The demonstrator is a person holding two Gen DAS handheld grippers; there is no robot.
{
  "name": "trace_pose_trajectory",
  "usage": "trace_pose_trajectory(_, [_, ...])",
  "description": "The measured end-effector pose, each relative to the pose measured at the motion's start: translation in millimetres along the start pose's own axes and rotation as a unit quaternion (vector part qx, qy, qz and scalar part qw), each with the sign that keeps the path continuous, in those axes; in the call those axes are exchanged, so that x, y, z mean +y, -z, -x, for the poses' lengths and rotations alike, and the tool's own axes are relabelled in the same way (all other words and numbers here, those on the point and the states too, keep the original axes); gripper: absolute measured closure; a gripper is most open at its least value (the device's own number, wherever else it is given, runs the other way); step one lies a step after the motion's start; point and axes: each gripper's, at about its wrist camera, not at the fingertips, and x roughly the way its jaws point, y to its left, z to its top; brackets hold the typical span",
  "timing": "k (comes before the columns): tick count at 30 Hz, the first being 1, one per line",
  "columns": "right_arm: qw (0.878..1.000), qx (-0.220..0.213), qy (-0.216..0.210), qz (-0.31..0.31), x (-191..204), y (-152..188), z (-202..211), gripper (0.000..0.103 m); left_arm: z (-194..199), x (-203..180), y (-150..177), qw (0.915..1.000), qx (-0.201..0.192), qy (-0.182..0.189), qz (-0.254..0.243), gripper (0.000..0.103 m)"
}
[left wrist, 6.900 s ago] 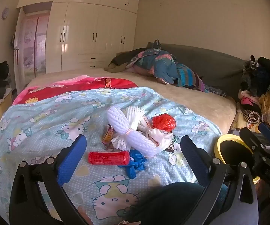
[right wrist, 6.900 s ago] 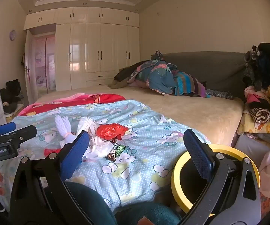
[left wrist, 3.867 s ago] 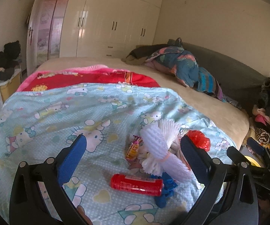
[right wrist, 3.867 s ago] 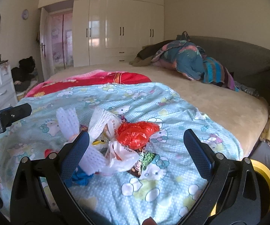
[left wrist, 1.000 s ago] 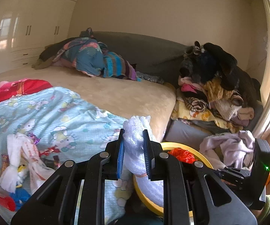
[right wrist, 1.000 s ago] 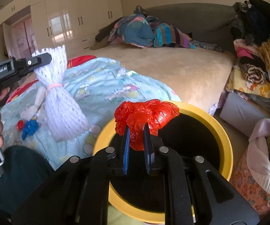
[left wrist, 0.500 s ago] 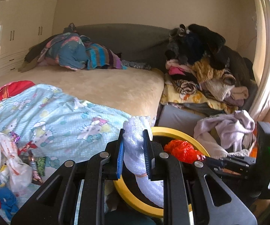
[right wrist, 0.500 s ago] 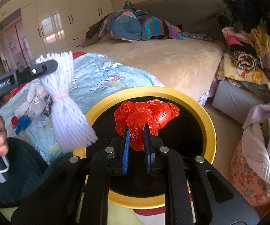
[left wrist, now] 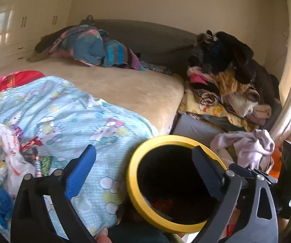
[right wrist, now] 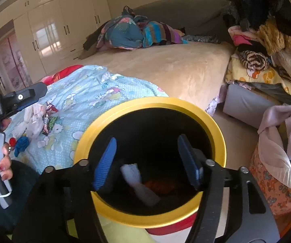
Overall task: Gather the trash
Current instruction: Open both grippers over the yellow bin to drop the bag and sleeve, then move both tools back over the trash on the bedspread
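Trash (right wrist: 139, 182) lies dropped inside the bin (right wrist: 216, 127), both tools, left (left wrist: 143, 170) and right (right wrist: 147, 160), having just opened and empty, so they are best lifted clear before the bed (left wrist: 125, 87) litter (left wrist: 10, 151) is fetched.

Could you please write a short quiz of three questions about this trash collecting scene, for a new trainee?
1. True or false: the right gripper is clamped on a piece of trash.
2. What colour is the rim of the bin? A) yellow B) green C) white
3. Where does the remaining litter lie, such as the white plastic bag and the blue scrap?

Key
1. False. Its jaws have just been opening and nothing is between them; the white foam net and something red lie inside the bin.
2. A.
3. On the cartoon-print blanket on the bed, beside the bin.
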Motion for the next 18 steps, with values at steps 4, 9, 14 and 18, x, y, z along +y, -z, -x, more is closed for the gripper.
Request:
trace_pose_trajectory(4, [1.0,-0.017,-0.001,0.021,15,-3,6,0.037,14,8,-3,0.9998,-0.015,-0.014,0.005,0.007])
trace_pose_trajectory(9, [0.999,-0.032,-0.012,0.034,32,-8,13,0.033,32,14,-6,0.9991,-0.033,-0.028,0.003,0.007])
trace_pose_trajectory(14, [0.997,-0.04,-0.027,0.053,53,-9,16,0.03,50,20,-6,0.9978,-0.05,-0.042,-0.002,0.007])
trace_pose_trajectory(18, [0.996,-0.046,-0.039,0.065,69,-12,19,0.027,62,26,-9,0.9966,-0.064,-0.053,0.002,0.007])
